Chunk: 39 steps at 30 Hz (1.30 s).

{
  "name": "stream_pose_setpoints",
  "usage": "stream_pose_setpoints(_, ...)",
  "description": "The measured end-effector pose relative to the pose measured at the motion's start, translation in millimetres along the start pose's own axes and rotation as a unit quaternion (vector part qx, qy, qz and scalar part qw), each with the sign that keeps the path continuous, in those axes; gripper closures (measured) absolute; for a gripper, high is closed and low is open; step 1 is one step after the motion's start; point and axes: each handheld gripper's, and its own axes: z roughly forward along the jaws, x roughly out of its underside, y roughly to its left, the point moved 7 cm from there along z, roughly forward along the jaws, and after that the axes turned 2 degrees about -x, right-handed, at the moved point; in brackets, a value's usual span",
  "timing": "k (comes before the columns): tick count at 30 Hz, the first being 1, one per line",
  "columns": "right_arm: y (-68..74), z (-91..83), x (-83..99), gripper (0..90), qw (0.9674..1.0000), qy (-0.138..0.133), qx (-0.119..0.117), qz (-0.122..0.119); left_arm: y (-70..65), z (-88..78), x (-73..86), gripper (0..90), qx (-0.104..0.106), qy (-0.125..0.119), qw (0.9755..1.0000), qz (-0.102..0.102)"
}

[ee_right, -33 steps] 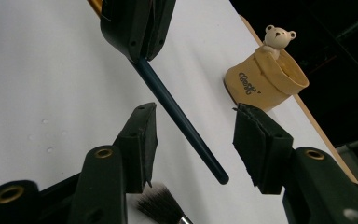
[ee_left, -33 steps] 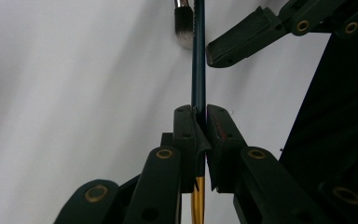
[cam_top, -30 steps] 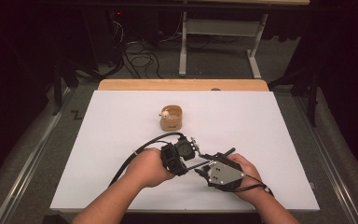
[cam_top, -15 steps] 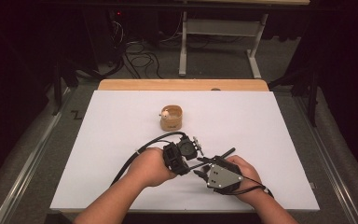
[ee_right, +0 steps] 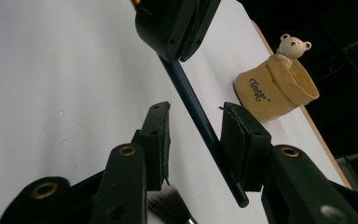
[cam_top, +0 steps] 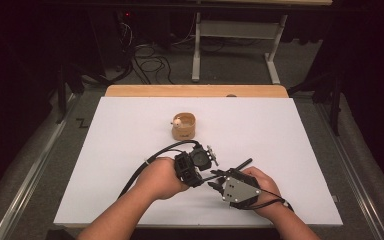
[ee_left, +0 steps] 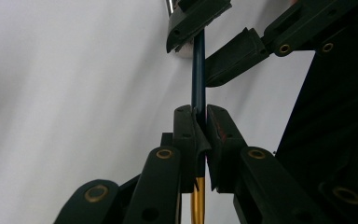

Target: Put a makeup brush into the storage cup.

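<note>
The room around you is dark, with cables tangled on the grey floor (cam_top: 150, 65) and the pale legs of a metal stand (cam_top: 230, 50) behind the table. Your table (cam_top: 300, 150) is covered by a plain white sheet, lit evenly, with a strip of bare wood (cam_top: 195, 91) at its far edge and metal rails running down either side. Near the middle of the sheet stands a small tan pot (cam_top: 183, 127), upright, with a little bear figure on its rim; in the right gripper view it reads as a yellowish pouch-shaped cup with dark lettering. Close to your edge of the table, both your hands meet. Your left gripper (ee_left: 199, 122) has its fingers clamped hard on the brush (ee_left: 198, 70), a slim tool with a dark blue handle and a gold ferrule just below the grip. Your right gripper (ee_right: 193, 128) sits just beside it, its fingers spread on either side of the same handle and closing in over the last moment; the handle passes between them and lies close against one finger, though you cannot tell if it touches, while the other stands clearly apart. The dark bristles (ee_right: 168, 205) show at the bottom of the right gripper view, over the white sheet. The pot is well apart from both grippers, farther up the table.
</note>
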Motion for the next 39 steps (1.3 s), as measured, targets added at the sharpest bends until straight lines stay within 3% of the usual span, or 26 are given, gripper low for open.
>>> stream_pose_setpoints(2,-1.6,-0.5,0.1,64.1,0.9999,0.003,0.003,-0.014,0.7,1.7,0.4,83.0,0.0,0.002,1.0,-0.001)
stream_pose_setpoints(10,-3.4,-3.3,0.7,65.8,0.9998,0.016,-0.002,-0.012,1.3,5.8,1.5,83.0,0.002,0.004,1.0,-0.003)
stream_pose_setpoints(12,-5.1,-4.0,0.8,65.8,0.9993,0.024,-0.003,-0.028,1.2,5.0,1.4,83.0,0.002,0.003,1.0,-0.003)
stream_pose_setpoints(13,-3.0,-3.5,0.0,65.8,0.9995,0.025,-0.003,-0.02,1.2,4.2,1.5,83.0,0.001,0.002,1.0,-0.003)
stream_pose_setpoints(14,-6.3,-4.9,1.4,65.8,0.9979,0.038,-0.005,-0.052,1.1,3.1,1.4,83.0,0.003,0.001,1.0,-0.003)
stream_pose_setpoints(15,-8.2,-4.5,0.1,65.8,0.9971,0.037,-0.003,-0.066,0.8,2.3,1.3,83.0,0.003,-0.002,1.0,-0.004)
stream_pose_setpoints(19,-7.3,-4.9,0.5,66.5,0.997,0.046,-0.005,-0.063,0.7,-0.2,2.5,83.0,0.002,-0.001,1.0,-0.003)
stream_pose_setpoints(20,-8.5,-4.0,-0.2,66.5,0.9956,0.046,-0.005,-0.081,0.7,0.2,2.9,83.0,0.002,0.0,1.0,-0.004)
stream_pose_setpoints(23,-8.6,-2.1,0.0,67.1,0.9934,0.049,-0.005,-0.103,1.5,1.5,3.3,83.0,0.003,0.003,1.0,-0.002)
stream_pose_setpoints(27,-8.6,-0.7,0.0,68.5,0.9932,0.051,-0.008,-0.105,1.7,3.3,2.0,83.0,0.004,0.001,1.0,-0.003)
stream_pose_setpoints(28,-11.0,0.1,-0.3,69.0,0.9919,0.052,-0.007,-0.116,1.6,3.5,1.7,83.0,0.004,0.0,1.0,-0.003)
stream_pose_setpoints(39,-12.6,0.0,1.8,76.3,0.9927,0.056,-0.007,-0.106,1.5,3.5,-1.2,82.9,0.007,-0.004,1.0,-0.004)
